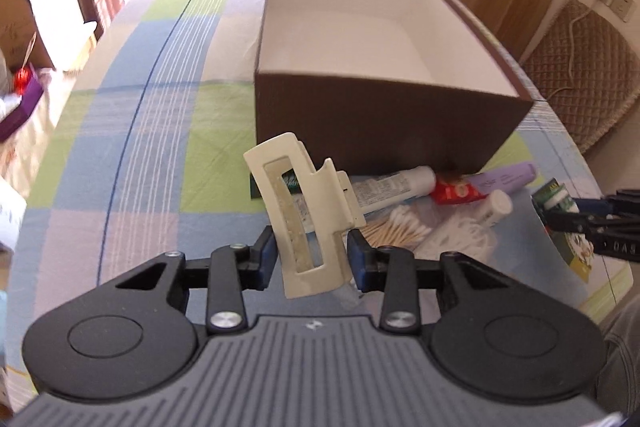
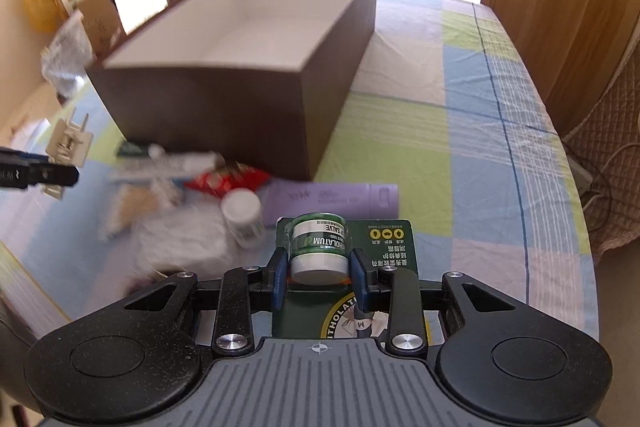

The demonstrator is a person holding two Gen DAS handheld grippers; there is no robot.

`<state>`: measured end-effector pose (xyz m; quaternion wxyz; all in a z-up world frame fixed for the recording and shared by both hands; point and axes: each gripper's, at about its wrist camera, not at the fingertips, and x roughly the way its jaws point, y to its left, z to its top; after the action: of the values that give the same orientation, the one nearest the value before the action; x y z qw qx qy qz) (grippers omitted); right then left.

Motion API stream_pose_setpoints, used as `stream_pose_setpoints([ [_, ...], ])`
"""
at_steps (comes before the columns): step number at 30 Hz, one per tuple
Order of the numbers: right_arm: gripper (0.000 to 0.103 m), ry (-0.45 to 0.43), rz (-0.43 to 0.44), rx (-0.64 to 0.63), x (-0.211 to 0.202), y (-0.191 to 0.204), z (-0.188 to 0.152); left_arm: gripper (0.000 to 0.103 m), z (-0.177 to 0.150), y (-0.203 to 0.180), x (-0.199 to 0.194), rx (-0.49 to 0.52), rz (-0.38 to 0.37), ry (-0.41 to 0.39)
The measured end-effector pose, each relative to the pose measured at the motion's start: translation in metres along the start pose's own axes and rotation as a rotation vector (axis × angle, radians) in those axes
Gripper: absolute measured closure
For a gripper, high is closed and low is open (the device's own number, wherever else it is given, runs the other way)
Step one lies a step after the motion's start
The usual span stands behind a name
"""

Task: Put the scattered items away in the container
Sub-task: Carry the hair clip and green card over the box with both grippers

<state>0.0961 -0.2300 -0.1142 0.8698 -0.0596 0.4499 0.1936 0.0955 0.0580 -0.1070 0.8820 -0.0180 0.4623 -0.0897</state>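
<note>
Jaws of left gripper [image 1: 311,259] clamp a clip [image 1: 304,215], right gripper [image 2: 319,277] a salve pack [image 2: 320,247], both raised, seemingly bound for the box [image 1: 372,119].

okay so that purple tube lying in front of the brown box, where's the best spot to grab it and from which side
Grip the purple tube across its round body near the middle, coming down from above. It lies flat on the bedsheet, long axis parallel to the brown box front, so fingers can straddle its narrow width. The red packet crowds its left end; the capped right end is freer.
</note>
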Motion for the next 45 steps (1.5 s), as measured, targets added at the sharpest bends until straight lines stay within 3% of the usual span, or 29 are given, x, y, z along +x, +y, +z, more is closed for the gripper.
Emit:
stream_pose_setpoints([
  [5,0.068,-0.062,0.071,0.002,-0.030,0.003,0.025,0.071,0.024,-0.012,-0.028,0.104,-0.027,-0.025],
  [11,0.068,-0.181,0.185,-0.071,-0.058,0.009,0.078,0.071,0.075,-0.019,-0.041,0.224,-0.041,-0.074],
  [16,0.068,-0.231,0.246,-0.077,-0.041,0.016,0.126,0.071,0.117,-0.028,-0.025,0.300,-0.031,-0.103],
  [20,0.068,-0.252,0.288,-0.056,-0.017,0.022,0.161,0.071,0.141,-0.027,-0.002,0.302,-0.041,-0.096],
  [23,0.068,-0.224,0.307,-0.012,0.012,0.022,0.174,0.071,0.149,-0.026,0.018,0.329,-0.018,-0.082],
  [32,0.068,-0.063,0.261,-0.037,0.091,0.025,0.188,0.071,0.149,-0.024,0.074,0.413,0.033,-0.016],
  [39,0.068,0.046,0.192,-0.204,0.125,0.032,0.184,0.071,0.145,-0.025,0.111,0.475,0.041,0.051],
  [45,0.068,0.084,0.178,-0.252,0.139,0.039,0.183,0.071,0.141,-0.031,0.131,0.515,0.055,0.089],
])
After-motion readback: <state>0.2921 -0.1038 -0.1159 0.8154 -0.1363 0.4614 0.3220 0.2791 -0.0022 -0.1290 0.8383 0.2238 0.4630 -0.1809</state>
